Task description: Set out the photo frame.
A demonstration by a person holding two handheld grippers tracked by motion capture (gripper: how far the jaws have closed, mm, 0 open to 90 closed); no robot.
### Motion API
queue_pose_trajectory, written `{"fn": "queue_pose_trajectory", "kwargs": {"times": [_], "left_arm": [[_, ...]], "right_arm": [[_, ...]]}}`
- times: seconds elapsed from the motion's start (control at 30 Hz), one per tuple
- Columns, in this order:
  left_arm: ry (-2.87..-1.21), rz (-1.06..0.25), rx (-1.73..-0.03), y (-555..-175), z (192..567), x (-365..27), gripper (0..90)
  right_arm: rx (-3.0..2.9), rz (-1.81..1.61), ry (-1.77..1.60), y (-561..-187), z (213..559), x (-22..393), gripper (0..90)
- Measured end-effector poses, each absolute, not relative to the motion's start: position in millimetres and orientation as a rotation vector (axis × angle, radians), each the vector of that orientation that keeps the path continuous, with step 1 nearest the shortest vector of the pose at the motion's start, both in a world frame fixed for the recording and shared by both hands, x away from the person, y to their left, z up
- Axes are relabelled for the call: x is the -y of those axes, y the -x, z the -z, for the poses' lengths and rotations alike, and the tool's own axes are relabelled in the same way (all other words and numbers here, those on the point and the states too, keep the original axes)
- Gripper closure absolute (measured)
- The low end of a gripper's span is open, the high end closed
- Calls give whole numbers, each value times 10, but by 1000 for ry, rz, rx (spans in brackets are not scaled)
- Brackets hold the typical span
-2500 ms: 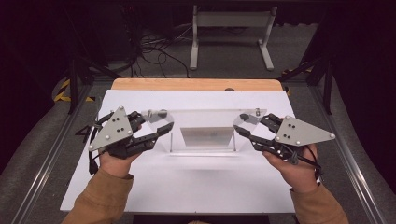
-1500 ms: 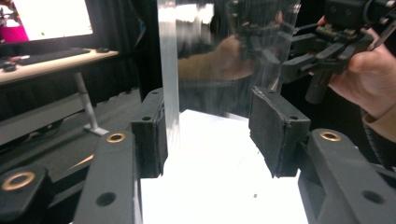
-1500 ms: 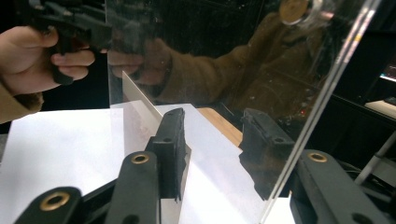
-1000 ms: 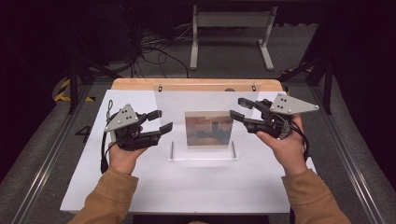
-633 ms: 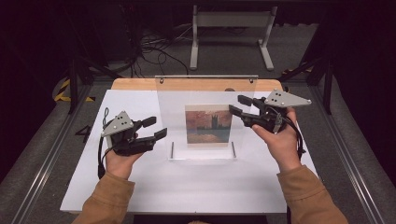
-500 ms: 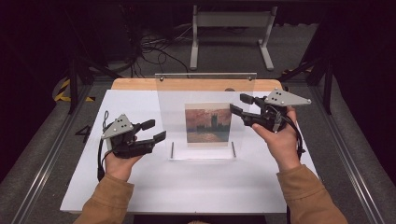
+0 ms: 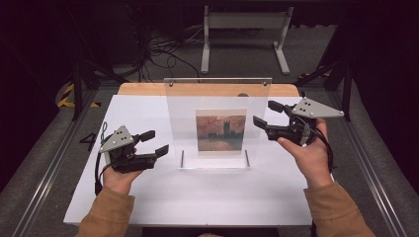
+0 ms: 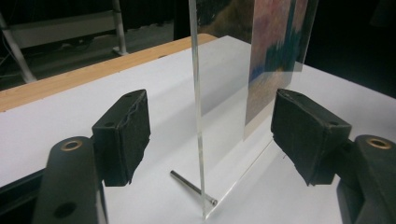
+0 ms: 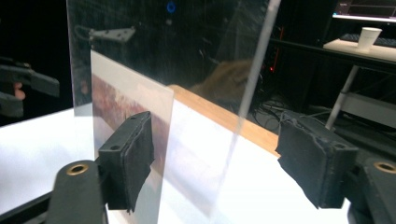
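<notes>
On the white table (image 7: 148,197), the upright acrylic frame (image 7: 217,98) stands free, both grippers' jaws just opened off its side edges.

The room is dim — black walls and deep shadow close in at the edges, while light falls mainly on the white tabletop (image 7: 197,192). A strip of pale wood (image 7: 143,89) runs along the table's far edge. Grey carpeted floor (image 7: 39,163) surrounds it, with metal rails (image 7: 380,187) running along both sides. Beyond the far edge stands a pale metal frame (image 7: 244,29) on two splayed legs, and loose black cables (image 7: 168,49) lie tangled on the floor beside it. Yellow-and-black hazard tape (image 7: 65,96) marks the floor at the left. In the right gripper view a desk (image 9: 359,46) farther off carries a white paper cup (image 9: 369,37) — above it glows the edge of a monitor (image 9: 364,9).
</notes>
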State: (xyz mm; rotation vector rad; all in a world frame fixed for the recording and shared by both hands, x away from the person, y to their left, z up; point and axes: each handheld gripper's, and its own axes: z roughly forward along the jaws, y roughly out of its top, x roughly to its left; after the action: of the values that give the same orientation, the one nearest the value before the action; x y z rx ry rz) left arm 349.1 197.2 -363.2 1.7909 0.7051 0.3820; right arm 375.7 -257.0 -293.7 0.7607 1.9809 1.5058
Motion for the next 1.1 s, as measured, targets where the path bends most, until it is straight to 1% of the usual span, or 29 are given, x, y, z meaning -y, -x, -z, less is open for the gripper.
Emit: {"fn": "queue_pose_trajectory", "kwargs": {"times": [0.27, 0.37, 0.57, 0.67, 0.77, 0.9, 1.1], "left_arm": [[-1826, -391, -727, -3383, 3752, -2111, 220], [-1830, -384, -749, -3359, 3794, -2170, 204], [-1841, -385, -767, -3325, 3879, -2252, 199], [-1855, -380, -786, -3319, 3960, -2287, 195], [-1867, -380, -791, -3318, 4022, -2301, 182], [-1850, -412, -750, -3308, 4148, -2330, 169], [-1857, -410, -729, -3347, 4301, -2365, 159]], "right_arm": [[-2008, -1434, -789, -3542, 3021, 2822, 213], [-2017, -1404, -805, -3487, 3096, 2907, 210], [-2030, -1375, -847, -3412, 3269, 3048, 206], [-2038, -1368, -894, -3364, 3441, 3160, 201], [-2041, -1360, -922, -3348, 3520, 3204, 198], [-2053, -1324, -941, -3312, 3706, 3271, 196], [-2069, -1330, -940, -3298, 3909, 3326, 196]]}}
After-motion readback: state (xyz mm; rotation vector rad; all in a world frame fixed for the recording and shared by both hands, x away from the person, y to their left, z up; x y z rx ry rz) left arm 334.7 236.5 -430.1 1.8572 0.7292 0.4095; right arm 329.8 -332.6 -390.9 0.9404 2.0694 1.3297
